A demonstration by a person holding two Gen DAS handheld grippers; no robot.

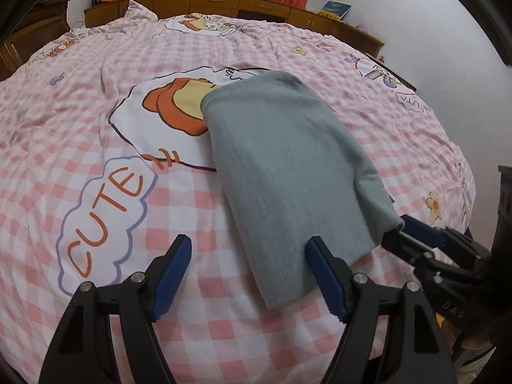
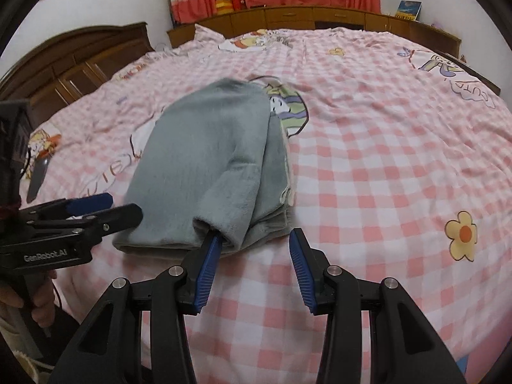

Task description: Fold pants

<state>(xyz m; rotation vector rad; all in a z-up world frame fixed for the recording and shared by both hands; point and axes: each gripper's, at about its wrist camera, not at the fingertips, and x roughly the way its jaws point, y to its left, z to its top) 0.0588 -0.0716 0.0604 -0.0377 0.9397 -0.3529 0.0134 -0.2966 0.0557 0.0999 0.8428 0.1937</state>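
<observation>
The grey pants (image 1: 281, 166) lie folded into a compact stack on the pink checked bed cover; they also show in the right wrist view (image 2: 208, 166). My left gripper (image 1: 249, 256) is open at the stack's near left corner, its right finger against the near edge. My right gripper (image 2: 256, 243) is open at the stack's near right corner; its left fingertip (image 2: 214, 240) sits just inside the fold of the top layer. The right gripper also shows in the left wrist view (image 1: 412, 233), and the left gripper in the right wrist view (image 2: 105, 208).
The pink checked bed cover (image 2: 368, 176) with cartoon prints spreads all around the stack. A wooden headboard with cabinets (image 1: 224, 3) runs along the far side, with curtains behind it. A dark wooden wardrobe (image 2: 80, 60) stands at the left.
</observation>
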